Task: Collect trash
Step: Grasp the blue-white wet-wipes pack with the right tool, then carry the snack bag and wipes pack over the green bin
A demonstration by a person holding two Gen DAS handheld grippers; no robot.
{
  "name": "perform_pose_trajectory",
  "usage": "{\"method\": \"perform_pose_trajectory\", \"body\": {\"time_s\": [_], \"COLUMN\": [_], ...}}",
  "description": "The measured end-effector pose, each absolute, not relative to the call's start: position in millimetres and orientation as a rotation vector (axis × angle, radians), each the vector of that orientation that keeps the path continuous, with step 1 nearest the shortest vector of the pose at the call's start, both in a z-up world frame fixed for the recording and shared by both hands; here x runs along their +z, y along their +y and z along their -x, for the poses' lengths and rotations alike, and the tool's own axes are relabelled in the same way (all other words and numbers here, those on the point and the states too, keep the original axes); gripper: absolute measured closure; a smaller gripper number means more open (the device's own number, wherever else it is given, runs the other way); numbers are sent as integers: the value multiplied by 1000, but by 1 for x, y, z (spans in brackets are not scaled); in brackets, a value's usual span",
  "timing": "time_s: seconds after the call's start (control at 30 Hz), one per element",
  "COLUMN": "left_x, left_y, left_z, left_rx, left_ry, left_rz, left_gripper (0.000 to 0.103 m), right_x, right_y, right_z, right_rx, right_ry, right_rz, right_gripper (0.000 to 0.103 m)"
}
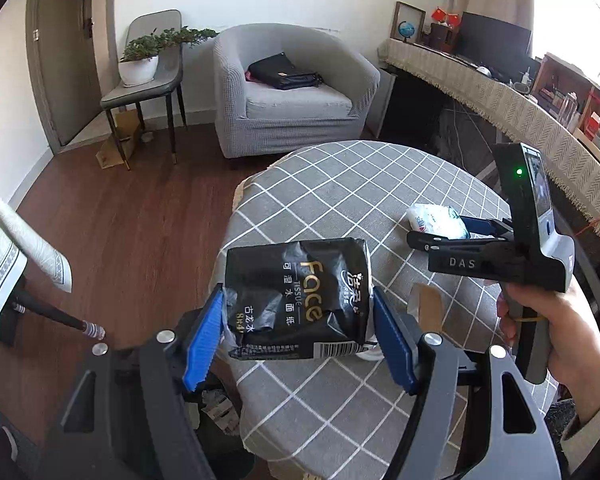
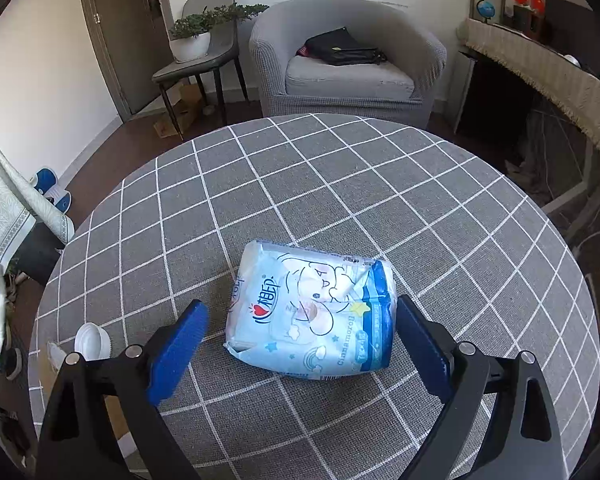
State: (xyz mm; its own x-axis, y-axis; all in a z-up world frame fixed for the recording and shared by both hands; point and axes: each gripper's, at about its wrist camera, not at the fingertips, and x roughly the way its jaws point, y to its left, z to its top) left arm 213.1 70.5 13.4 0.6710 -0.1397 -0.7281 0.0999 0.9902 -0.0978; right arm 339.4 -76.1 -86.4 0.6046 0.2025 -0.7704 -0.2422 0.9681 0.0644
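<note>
On round counter w/ grey checked cloth (image 2: 340, 184): item 1, black tissue pack (image 1: 300, 300), crumpled, printed "Face", clamped between blue pads of left hand-held gripper (image 1: 298, 332) and carried clear of the cloth, near counter's edge; both pads press its sides, so grip looks firm. Item 2, light-blue tissue pack (image 2: 312, 316), cartoon print, lying flat approx. mid-counter. Right hand-held gripper (image 2: 300, 340) straddles it, jaws wide apart; right pad just beside or touching pack's end, left pad apart from it w/ bare cloth between, so not gripped yet. Left view shows same gripper from the side, held by person's hand (image 1: 556, 332), tips at the blue pack (image 1: 436, 220). Misc. on counter edge: white cap-like piece (image 2: 92, 340) and a brown cardboard scrap (image 1: 428, 304), prob. further trash. Bkgd: grey armchair (image 2: 348, 52) w/ black bag on seat, chair w/ potted plant (image 2: 190, 36). No bin identifiable in either view. Step in hand, by judgement: first pack already picked up, second being approached for pickup. Next move calls for: centre jaws over blue pack, lower so pads flank its sides, close till soft wrap is pinched w/o slipping, then lift; left hand must keep its squeeze meanwhile. Risk: slick film may slide out of the pads.
</note>
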Motion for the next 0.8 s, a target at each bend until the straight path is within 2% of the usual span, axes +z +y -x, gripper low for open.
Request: {"method": "perform_pose_trajectory", "body": {"time_s": [0.07,0.2,0.8], "left_x": [16,17,-4], "left_y": [78,92,191], "left_z": [-198,-170,-71], "left_rx": [-114,-78,178], "left_ry": [814,797,747], "left_rz": [71,101,229], "left_gripper": [30,30,30], "right_x": [-85,-81,-16], "right_y": [-75,-83,10], "right_z": [-340,-341,-264], "right_rx": [238,269,540], "right_ry": [869,877,694], "right_rz": [65,-15,70], "right_gripper": [29,33,34]}}
